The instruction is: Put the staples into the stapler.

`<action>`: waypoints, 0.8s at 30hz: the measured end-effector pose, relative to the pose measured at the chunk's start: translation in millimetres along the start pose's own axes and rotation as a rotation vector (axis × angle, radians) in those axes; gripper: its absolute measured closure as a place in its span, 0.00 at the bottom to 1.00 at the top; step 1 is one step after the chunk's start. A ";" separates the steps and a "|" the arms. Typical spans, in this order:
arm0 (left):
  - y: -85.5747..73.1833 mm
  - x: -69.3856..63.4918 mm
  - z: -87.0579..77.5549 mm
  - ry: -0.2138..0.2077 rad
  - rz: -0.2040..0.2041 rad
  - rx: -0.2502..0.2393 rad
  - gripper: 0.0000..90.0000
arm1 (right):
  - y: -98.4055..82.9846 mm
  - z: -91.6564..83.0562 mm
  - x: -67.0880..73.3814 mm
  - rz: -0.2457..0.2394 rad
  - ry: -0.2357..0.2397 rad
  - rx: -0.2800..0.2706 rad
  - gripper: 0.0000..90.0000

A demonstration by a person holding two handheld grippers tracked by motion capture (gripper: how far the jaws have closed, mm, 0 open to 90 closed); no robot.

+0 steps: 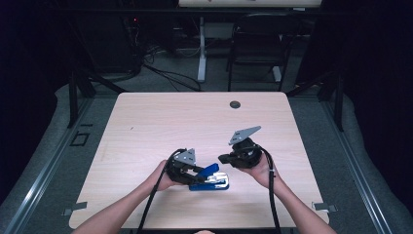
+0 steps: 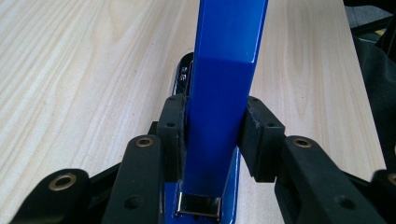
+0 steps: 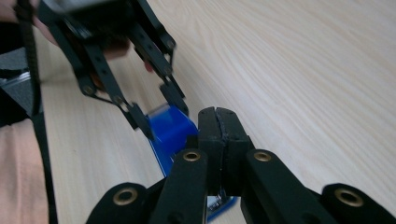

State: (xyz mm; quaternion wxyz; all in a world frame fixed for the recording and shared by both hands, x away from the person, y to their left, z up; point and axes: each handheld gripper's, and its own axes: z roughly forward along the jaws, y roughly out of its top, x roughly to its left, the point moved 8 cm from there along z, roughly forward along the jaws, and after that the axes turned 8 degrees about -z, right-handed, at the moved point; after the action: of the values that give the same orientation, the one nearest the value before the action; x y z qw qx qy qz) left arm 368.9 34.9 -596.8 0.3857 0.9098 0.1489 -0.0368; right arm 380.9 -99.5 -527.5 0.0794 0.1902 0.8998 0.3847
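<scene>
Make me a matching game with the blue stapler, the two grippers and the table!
Things:
1. stapler
2. left gripper
3. right gripper
4. table

Descriptions:
A. pale wood
B. jaws pressed together on nothing
C. blue, with its top arm lifted
D. jaws clamped on the blue arm

Pairs: 1-C, 2-D, 3-B, 4-A
</scene>
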 end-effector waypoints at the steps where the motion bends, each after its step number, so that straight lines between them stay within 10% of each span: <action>1: 0.4 -0.4 1.4 -0.002 0.000 -0.005 0.72 | 2.7 -1.0 1.2 -0.008 0.002 -0.004 1.00; 9: -2.3 -0.2 4.7 0.005 -0.014 0.026 0.69 | 5.1 10.1 18.3 -0.049 0.044 0.048 1.00; 24: -9.1 25.5 -24.4 0.130 -0.133 -0.042 0.29 | -29.9 32.1 12.7 -0.003 0.062 0.220 1.00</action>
State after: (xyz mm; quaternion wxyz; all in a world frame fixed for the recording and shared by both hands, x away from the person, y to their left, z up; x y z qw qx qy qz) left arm 389.3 64.5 -590.6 0.3908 0.8901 0.2343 -0.0002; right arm 370.2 -92.0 -571.2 0.0310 0.1844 0.9388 0.2892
